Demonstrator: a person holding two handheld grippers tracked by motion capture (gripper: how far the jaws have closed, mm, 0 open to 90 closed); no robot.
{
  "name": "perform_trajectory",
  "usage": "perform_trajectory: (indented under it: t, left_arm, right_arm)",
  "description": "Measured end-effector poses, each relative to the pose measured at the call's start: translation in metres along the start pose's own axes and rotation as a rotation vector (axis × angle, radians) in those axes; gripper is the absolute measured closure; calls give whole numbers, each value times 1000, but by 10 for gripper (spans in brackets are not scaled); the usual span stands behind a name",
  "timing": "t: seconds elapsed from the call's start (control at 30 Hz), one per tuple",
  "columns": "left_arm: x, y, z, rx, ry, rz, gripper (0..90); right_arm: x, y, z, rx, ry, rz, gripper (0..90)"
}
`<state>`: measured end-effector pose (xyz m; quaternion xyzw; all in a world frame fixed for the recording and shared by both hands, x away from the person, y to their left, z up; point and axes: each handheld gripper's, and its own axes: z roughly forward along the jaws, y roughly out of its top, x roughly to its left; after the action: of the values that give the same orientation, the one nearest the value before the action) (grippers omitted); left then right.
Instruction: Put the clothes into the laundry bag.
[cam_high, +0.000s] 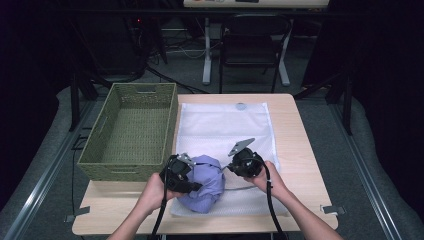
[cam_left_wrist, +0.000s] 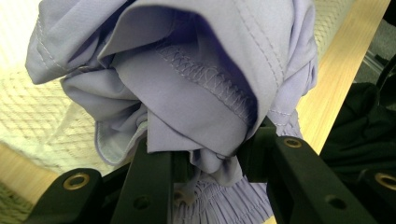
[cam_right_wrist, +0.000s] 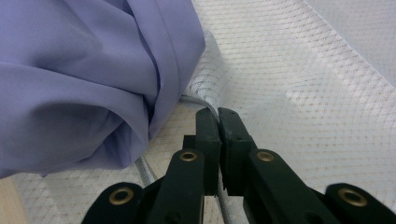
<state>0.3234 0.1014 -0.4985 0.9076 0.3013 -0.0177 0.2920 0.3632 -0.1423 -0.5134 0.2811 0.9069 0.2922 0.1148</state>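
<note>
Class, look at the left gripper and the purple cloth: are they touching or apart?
Touching. The left gripper view shows the left gripper with both jaws pressed into a bunched fold of the purple cloth, no gap between them.

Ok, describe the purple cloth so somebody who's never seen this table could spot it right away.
On the wooden table, right of the green woven basket, lies a white mesh bag. At its near edge, between the two grippers, sits the lavender garment, bunched in a mound. It is the one purple, crumpled thing there.

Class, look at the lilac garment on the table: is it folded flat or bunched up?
Bunched up. The lilac garment sits as a rounded, creased heap on the white mesh bag, with seams and folds turning every way.
</note>
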Motion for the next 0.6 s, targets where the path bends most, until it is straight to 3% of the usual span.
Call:
perform_trajectory:
  t: [0.27, 0.33, 0.43, 0.6]
  left_arm:
    - [-11, 2, -1, -44, 1, 15, 716]
    - [-13, 3, 2, -50, 10, 15, 716]
    - [-14, 2, 14, -11, 44, 35, 710]
    - [-15, -1, 24, 5, 45, 29, 708]
  right_arm:
    - [1, 2, -4, -11, 6, -1, 880]
    - [-1, 1, -3, -16, 14, 21, 880]
    - [-2, 0, 1, 4, 23, 27, 880]
    - [3, 2, 0, 3, 20, 6, 882]
